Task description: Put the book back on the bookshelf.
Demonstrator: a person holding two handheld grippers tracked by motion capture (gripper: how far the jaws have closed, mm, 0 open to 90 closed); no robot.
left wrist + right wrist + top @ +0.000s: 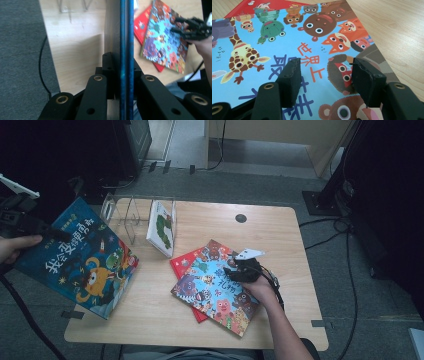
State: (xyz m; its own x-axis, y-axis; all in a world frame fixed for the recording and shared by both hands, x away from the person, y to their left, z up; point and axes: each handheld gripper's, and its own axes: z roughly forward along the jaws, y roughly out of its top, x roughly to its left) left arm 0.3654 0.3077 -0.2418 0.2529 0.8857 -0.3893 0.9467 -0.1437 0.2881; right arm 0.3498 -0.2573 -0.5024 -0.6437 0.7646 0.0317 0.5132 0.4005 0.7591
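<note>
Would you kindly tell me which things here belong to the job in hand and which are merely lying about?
In hand:
- dark blue picture book, clamped in left gripper
- light blue animal book under open right gripper
- clear book rack

Lying about:
- red book
- caterpillar book

The high view is dim and slightly soft, its upper left and right corners sinking to near black while the pale worktop (280,235) takes even light from above with no glare and only faint shadows under the books. In the left gripper view the blue book (125,50) runs up the middle of the frame as a blurred streak casting a soft grey shadow to its left, and the left claw (124,75) at the bottom is dark and out of focus. The right gripper view is brightest and sharpest, with the light blue cover (287,47) crisp at mid-frame, the wood at upper right softening, and the right claw (325,75) black and slightly blurred.
</note>
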